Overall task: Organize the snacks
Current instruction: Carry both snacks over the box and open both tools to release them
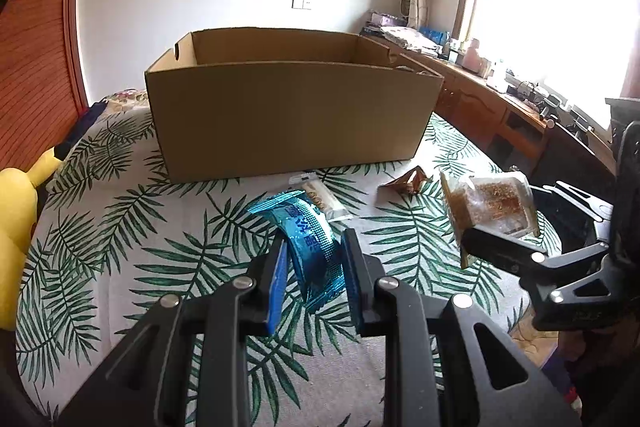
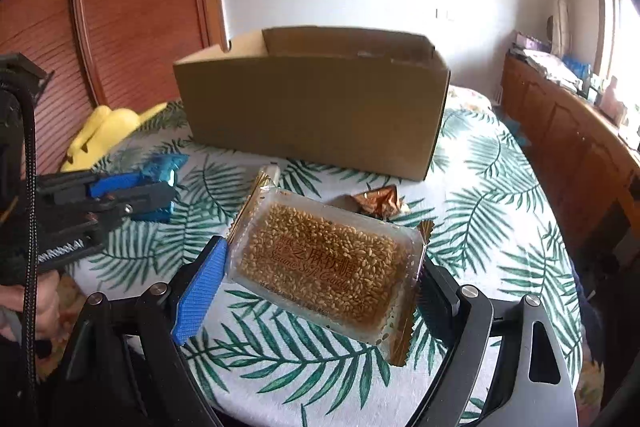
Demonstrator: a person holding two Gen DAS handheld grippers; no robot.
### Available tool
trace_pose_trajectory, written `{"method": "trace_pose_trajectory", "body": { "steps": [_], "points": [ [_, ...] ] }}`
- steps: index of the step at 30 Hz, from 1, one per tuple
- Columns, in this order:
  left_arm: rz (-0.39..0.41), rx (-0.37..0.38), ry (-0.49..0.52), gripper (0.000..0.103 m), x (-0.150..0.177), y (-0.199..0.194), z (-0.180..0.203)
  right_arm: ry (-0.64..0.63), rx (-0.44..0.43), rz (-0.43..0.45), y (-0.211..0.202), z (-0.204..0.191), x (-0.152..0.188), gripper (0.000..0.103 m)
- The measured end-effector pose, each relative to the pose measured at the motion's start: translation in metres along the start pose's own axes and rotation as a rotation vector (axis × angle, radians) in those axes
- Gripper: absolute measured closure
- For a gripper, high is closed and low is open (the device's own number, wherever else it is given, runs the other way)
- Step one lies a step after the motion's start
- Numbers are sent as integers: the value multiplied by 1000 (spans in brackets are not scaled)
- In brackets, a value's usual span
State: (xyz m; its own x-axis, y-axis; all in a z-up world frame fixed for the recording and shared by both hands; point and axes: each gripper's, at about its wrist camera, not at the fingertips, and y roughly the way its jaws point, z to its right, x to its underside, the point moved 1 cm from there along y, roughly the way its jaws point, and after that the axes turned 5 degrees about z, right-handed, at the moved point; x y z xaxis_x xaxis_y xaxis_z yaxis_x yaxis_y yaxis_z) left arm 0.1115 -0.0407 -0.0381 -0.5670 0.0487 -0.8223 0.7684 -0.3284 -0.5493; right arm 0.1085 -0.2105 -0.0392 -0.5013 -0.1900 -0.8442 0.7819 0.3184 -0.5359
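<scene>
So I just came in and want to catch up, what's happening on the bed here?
A person is tidying snacks with two hand-held tools. The left tool holds a blue wrapped snack; the right tool holds a sesame candy pack. Both are off the leaf-print cover, short of the open cardboard box. A white packet and a brown wrapper lie loose.

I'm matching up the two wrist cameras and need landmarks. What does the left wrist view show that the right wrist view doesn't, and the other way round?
Only the left wrist view shows the window, and the white snack packet in full.

Only the right wrist view shows the "Sesame Soft Candy" print on the sesame candy pack, and a person's hand holding the left hand-held gripper.

Both share the cardboard box, blue snack packet, brown wrapper, yellow plush toy and leaf-print cloth.
</scene>
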Motion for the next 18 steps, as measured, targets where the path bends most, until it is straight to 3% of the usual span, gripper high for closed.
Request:
{"method": "trace_pose_trajectory", "body": {
  "steps": [8, 18],
  "points": [
    [33, 11, 17, 80, -9, -12, 6, -7, -5, 62, -22, -5, -13, 15],
    [87, 33, 46, 80, -45, -15, 8, -27, -12, 130, -34, -5, -45, 15]
  ]
}}
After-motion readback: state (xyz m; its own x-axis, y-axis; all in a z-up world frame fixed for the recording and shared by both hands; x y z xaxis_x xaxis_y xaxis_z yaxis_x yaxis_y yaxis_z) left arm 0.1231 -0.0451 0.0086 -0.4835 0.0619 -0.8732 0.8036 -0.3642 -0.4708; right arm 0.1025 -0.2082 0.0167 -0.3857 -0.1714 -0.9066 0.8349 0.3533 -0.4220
